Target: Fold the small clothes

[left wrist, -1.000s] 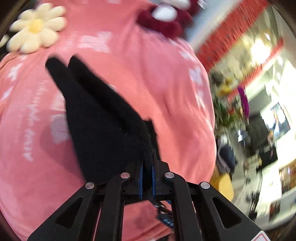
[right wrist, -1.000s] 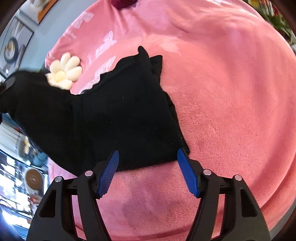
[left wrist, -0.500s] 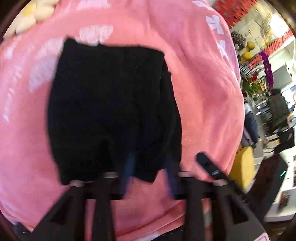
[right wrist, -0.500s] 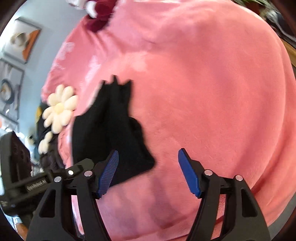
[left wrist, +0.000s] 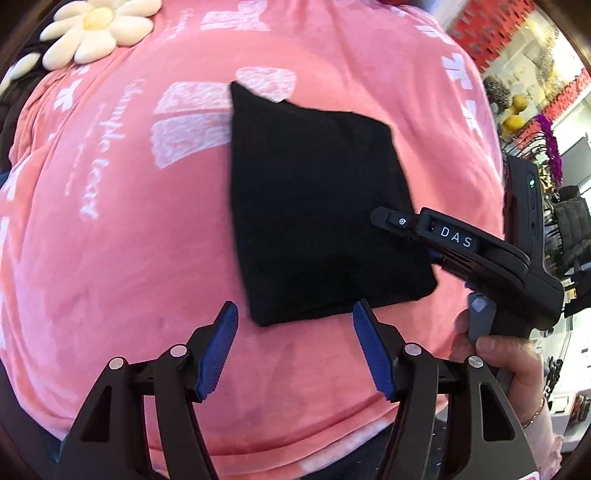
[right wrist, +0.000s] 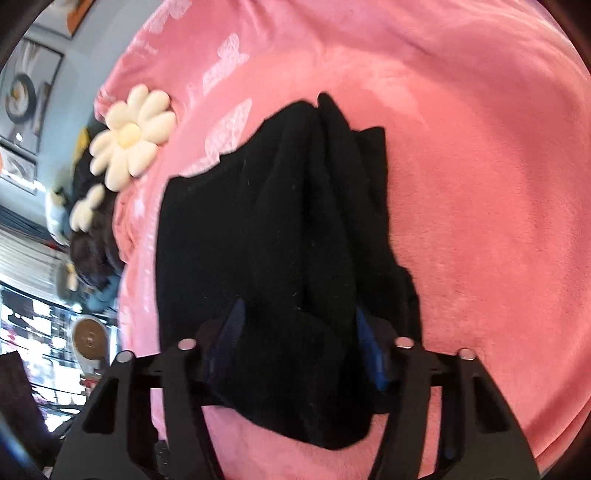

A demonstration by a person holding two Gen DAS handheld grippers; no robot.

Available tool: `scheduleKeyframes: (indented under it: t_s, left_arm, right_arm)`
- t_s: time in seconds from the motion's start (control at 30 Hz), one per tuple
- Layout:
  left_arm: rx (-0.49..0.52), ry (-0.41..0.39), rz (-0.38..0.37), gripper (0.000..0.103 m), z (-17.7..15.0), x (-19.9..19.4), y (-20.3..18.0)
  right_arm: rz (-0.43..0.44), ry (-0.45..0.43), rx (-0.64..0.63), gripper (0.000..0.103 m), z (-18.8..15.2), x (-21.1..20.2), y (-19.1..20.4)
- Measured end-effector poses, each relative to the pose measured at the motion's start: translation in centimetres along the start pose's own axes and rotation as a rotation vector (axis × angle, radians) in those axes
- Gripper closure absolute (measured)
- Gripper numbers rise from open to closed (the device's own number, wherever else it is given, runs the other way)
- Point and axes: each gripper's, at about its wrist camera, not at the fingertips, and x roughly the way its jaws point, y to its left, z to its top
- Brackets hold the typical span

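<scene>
A small black garment [left wrist: 317,206] lies folded into a rough square on the pink blanket [left wrist: 110,258]. My left gripper [left wrist: 295,350] is open and empty, just short of the garment's near edge. My right gripper [left wrist: 417,236] reaches in from the right at the garment's right edge. In the right wrist view the black garment [right wrist: 280,229] lies bunched between the wide-apart blue pads [right wrist: 369,347] of my right gripper [right wrist: 299,354], whose jaws stand open around it.
A cream plush daisy [left wrist: 96,29] lies at the far left of the blanket and also shows in the right wrist view [right wrist: 129,136]. The blanket bears white printed shapes [left wrist: 192,118]. A shop interior [left wrist: 535,110] lies beyond the right edge.
My left gripper has let go of the black garment, opened and drawn back. The garment now lies folded flat. My right gripper has moved in onto its right edge.
</scene>
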Motion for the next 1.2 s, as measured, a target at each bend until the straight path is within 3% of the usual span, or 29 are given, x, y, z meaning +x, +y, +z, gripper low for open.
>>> scheduleKeyframes:
  t_s: [0.03, 0.2, 0.23, 0.3, 0.37, 0.5, 0.63, 0.8, 0.93, 0.97, 1.13, 1.2]
  left_arm:
    - [-0.004, 0.007, 0.002, 0.041, -0.1, 0.0, 0.6]
    - [-0.015, 0.03, 0.025, 0.041, -0.9, 0.5, 2.2]
    - [-0.017, 0.036, 0.025, 0.041, -1.0, 0.6, 2.4]
    - [-0.025, 0.042, 0.024, 0.041, -1.1, 0.9, 2.7]
    - [-0.03, 0.051, 0.021, 0.041, -1.2, 1.3, 2.8]
    - [-0.019, 0.062, 0.031, 0.041, -1.4, 1.7, 2.6]
    - [-0.037, 0.084, 0.032, 0.041, -1.7, 2.4, 2.9]
    - [-0.044, 0.08, 0.02, 0.041, -1.6, 2.5, 2.8]
    - [-0.043, 0.082, 0.022, 0.041, -1.5, 2.5, 2.9]
    - [-0.049, 0.082, 0.01, 0.041, -1.4, 2.4, 3.0]
    - [-0.104, 0.046, -0.083, 0.038, 0.1, 1.6, 4.6]
    - [-0.149, 0.029, -0.135, 0.038, 1.6, 1.7, 5.3]
  right_arm:
    - [-0.021, -0.007, -0.043, 0.091, 0.1, -0.3, 1.0]
    - [-0.02, -0.184, -0.126, 0.092, 1.3, -6.3, 4.0]
    - [-0.038, -0.198, -0.114, 0.092, 1.2, -6.6, 3.4]
    - [-0.125, -0.146, -0.105, 0.09, 0.8, -4.6, 1.6]
    - [-0.197, 0.02, -0.09, 0.085, -0.5, 0.0, -1.4]
    - [-0.161, -0.103, -0.083, 0.084, -0.3, -3.7, -0.8]
    - [-0.114, -0.216, -0.118, 0.084, 2.0, -7.6, 1.4]
    - [-0.055, -0.177, -0.198, 0.084, 4.9, -5.2, 3.6]
    - [-0.225, -0.034, -0.209, 0.089, 6.4, 2.3, 1.1]
    - [-0.214, -0.027, -0.19, 0.089, 6.7, 3.0, 0.2]
    - [-0.126, -0.148, -0.114, 0.081, 6.3, -3.0, 0.3]
    - [-0.113, -0.186, -0.12, 0.068, 4.5, -4.7, 0.3]
